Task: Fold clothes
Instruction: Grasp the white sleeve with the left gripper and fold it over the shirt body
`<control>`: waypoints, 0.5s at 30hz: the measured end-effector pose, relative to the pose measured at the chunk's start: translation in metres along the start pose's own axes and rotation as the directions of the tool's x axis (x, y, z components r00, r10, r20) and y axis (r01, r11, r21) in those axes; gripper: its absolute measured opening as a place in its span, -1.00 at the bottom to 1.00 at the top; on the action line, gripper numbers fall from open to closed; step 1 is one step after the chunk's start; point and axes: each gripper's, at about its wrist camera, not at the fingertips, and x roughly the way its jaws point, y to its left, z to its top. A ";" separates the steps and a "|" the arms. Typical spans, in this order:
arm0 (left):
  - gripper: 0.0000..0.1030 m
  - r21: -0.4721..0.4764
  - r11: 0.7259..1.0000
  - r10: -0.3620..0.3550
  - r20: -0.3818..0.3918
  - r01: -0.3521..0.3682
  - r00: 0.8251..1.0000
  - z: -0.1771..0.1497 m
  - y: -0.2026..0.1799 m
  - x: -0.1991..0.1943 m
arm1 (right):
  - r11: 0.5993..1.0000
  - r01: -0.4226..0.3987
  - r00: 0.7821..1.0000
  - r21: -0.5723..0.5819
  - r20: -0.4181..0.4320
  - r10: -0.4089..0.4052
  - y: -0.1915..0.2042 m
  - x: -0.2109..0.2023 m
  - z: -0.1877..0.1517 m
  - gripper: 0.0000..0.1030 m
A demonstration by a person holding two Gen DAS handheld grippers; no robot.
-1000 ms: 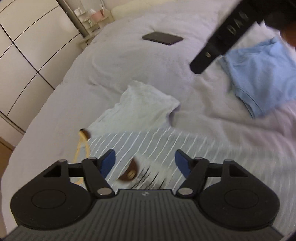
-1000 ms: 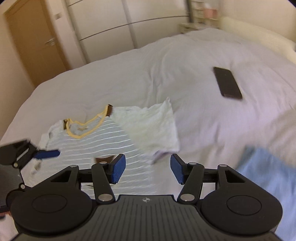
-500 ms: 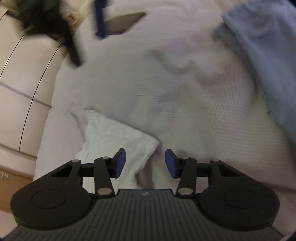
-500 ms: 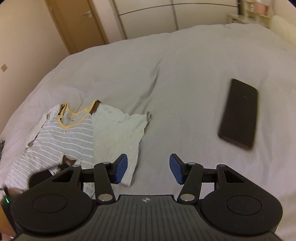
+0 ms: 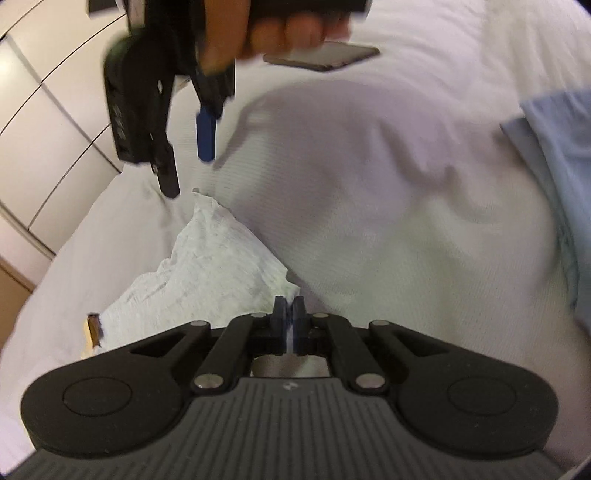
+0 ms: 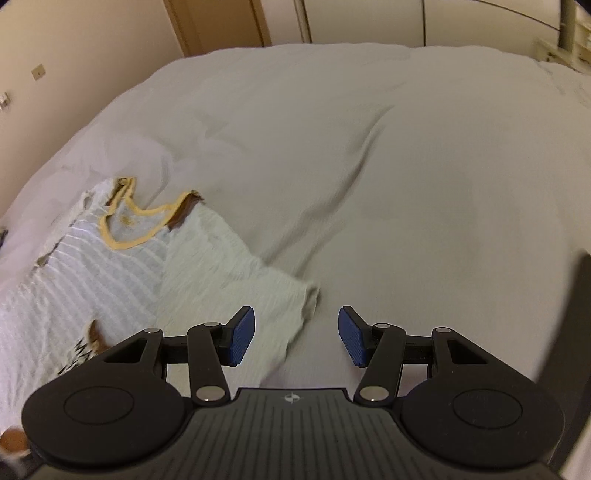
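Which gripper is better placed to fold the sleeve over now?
Left. The left gripper is shut at the sleeve edge; whether it pinches cloth is unclear. The right gripper is open, beside the sleeve.

A home bedroom: a wide bed (image 6: pixel 369 155) under a pale rumpled cover fills both views, with white panelled wardrobe doors (image 5: pixel 44 92) beyond it, a wooden door (image 6: pixel 218 22) in a cream wall, and a phone (image 5: pixel 325 57) lying on the bedding.
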 end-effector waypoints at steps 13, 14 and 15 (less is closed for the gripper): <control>-0.98 -0.492 0.868 -0.038 0.084 0.075 0.996 -0.026 0.037 -0.024 | 0.984 -0.033 0.987 0.173 -0.147 0.059 -0.032 0.048 0.037 -0.92; -0.98 -0.604 0.792 -0.049 0.086 0.092 0.995 -0.035 0.048 -0.023 | 0.985 -0.049 0.988 0.163 -0.139 0.072 -0.025 0.049 0.041 -0.92; -0.98 -0.704 0.702 -0.060 0.091 0.106 0.994 -0.044 0.059 -0.023 | 0.986 -0.066 0.988 0.153 -0.130 0.086 -0.019 0.049 0.046 -0.92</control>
